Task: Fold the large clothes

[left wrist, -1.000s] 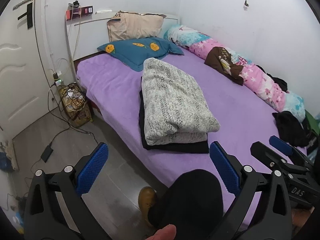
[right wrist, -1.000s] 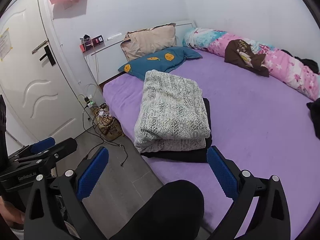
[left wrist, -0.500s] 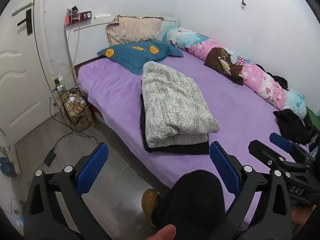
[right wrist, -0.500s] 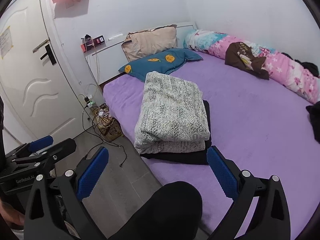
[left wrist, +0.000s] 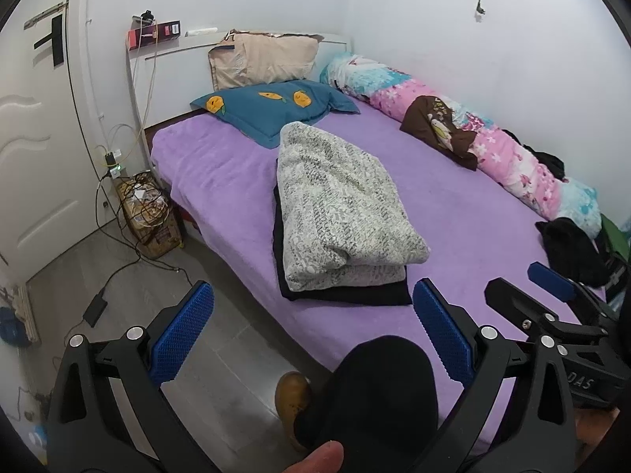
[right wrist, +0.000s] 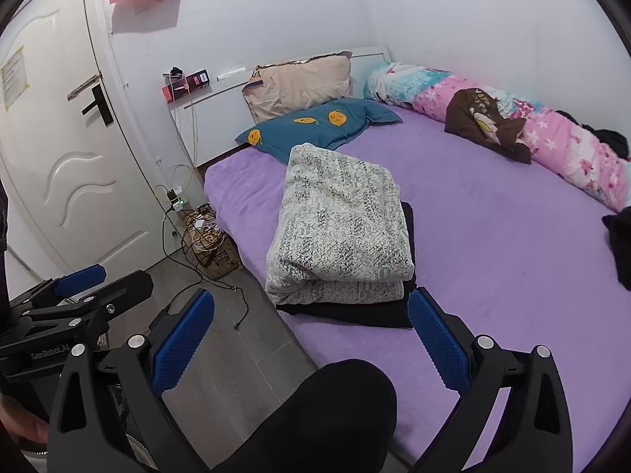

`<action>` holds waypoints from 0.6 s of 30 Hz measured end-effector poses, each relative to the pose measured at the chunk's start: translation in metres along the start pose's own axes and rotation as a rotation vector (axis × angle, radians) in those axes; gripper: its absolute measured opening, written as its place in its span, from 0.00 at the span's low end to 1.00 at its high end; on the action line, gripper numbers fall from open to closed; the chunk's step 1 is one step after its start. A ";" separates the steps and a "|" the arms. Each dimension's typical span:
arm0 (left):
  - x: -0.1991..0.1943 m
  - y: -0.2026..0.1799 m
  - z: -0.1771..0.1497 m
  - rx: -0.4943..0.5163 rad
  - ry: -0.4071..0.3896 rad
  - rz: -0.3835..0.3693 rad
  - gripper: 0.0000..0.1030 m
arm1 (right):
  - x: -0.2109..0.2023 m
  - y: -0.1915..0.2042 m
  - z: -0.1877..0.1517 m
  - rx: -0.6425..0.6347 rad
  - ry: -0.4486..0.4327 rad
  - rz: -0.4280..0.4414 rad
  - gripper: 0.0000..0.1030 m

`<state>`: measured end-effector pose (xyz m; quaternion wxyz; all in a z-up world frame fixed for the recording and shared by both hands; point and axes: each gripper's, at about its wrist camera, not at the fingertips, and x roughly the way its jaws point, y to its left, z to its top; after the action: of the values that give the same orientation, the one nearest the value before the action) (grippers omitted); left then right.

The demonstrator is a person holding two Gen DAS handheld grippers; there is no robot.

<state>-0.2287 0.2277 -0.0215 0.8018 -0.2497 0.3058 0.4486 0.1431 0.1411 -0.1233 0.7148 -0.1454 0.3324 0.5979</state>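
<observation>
Both views have drifted only slightly over the last second, the left one tilting up a touch so the folded pile sits a little lower in frame; nothing on the bed has shifted. One purple-sheeted bed (left wrist: 221, 181) fills the room's far side. Along the wall lies one long pink-and-blue floral rolled quilt (left wrist: 508, 157) with one brown printed garment (left wrist: 437, 130) draped over it. At the near edge of the bed rests one folded grey-and-white knitted garment (left wrist: 339, 213), stacked squarely on one folded black garment (left wrist: 347, 295). Two pillows sit at the head: one teal pillow with orange fruit patches (left wrist: 272, 110) and one beige pillow (left wrist: 264, 59) leaning behind it. One crumpled black garment (left wrist: 568, 248) lies at the right. Two tools show: the left hand-held gripper (left wrist: 311, 335) and the right hand-held gripper (right wrist: 311, 339), each spread wide, holding nothing, above the floor short of the pile.
</observation>
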 end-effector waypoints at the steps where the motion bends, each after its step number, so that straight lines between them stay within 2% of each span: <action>1: -0.001 0.000 -0.001 0.005 -0.005 0.004 0.94 | 0.000 0.000 0.000 0.002 0.003 0.001 0.94; 18: -0.002 0.000 0.000 0.005 -0.020 0.016 0.94 | 0.000 0.000 0.001 -0.002 0.002 0.007 0.94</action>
<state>-0.2293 0.2265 -0.0198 0.8019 -0.2406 0.3010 0.4567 0.1438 0.1416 -0.1228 0.7122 -0.1458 0.3331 0.6005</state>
